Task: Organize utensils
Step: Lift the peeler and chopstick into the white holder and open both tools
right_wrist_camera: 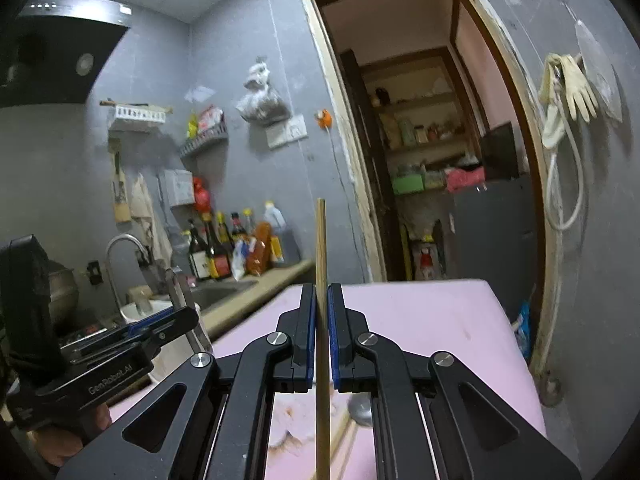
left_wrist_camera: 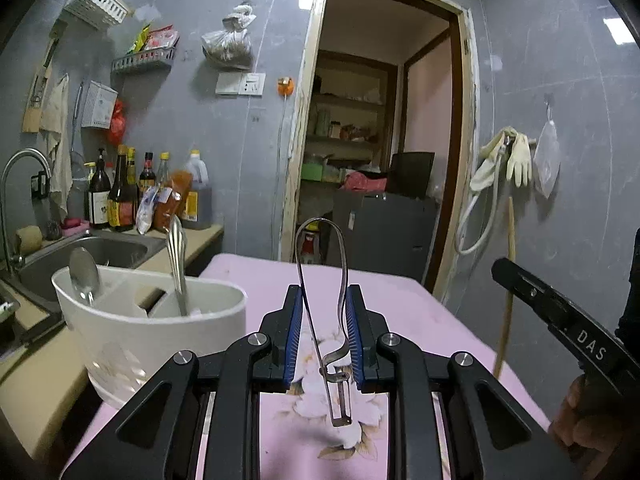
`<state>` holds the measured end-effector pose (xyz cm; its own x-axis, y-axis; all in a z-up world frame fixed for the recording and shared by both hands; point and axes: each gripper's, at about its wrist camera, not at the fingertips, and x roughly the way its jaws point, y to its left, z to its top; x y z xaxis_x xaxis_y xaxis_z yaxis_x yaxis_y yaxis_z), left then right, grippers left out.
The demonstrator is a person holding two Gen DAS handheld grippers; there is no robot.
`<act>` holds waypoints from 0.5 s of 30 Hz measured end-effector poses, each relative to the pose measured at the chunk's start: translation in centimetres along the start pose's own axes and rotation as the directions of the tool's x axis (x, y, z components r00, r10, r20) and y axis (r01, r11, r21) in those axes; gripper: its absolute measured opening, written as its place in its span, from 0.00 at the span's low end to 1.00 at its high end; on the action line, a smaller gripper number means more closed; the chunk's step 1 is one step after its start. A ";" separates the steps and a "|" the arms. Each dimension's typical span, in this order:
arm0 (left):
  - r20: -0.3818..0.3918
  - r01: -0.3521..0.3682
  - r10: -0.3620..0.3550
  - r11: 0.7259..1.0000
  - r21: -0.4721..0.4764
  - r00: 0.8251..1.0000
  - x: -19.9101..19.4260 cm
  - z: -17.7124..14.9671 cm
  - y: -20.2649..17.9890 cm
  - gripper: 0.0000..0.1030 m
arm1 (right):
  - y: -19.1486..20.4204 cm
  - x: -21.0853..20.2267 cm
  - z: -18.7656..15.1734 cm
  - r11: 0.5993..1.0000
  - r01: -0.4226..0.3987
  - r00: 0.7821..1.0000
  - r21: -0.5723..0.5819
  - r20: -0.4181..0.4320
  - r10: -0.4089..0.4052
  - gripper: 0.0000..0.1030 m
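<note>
Left wrist view: left gripper (left_wrist_camera: pixel 323 334) pinching a metal peeler (left_wrist_camera: pixel 325 280) upright above the pink table (left_wrist_camera: pixel 384 300), loop end up. At the table's left edge, white holder (left_wrist_camera: pixel 160 332) with two spoons (left_wrist_camera: pixel 176 264).

Right wrist view: right gripper (right_wrist_camera: pixel 321 336) pressed tight on an upright chopstick (right_wrist_camera: pixel 321 280). More chopsticks (right_wrist_camera: pixel 340 440) flat on the table's near part.

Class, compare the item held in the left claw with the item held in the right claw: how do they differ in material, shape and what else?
1. The peeler is shiny metal; the chopstick is pale wood.
2. The peeler is a bent loop handle with a short blade hanging below; the chopstick is one straight thin stick.
3. The left claw stands slightly apart around the peeler; the right claw is nearly closed on the chopstick.
Both stand roughly upright, clamped between blue pads.
</note>
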<state>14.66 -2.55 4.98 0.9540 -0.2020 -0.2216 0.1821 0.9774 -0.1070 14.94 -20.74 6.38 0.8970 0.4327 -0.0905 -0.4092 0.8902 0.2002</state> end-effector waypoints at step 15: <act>0.047 -0.091 0.090 0.996 0.019 0.995 -4.8 8.7 8.5 0.17 | 8.3 3.9 7.6 0.982 -0.165 0.978 -0.088 0.118 0.175 0.04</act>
<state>13.65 7.24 13.53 0.9767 -0.1103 -0.1843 0.0992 0.9927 -0.0680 16.30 -12.77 15.05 0.8249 0.5619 0.0613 -0.5649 0.8155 0.1259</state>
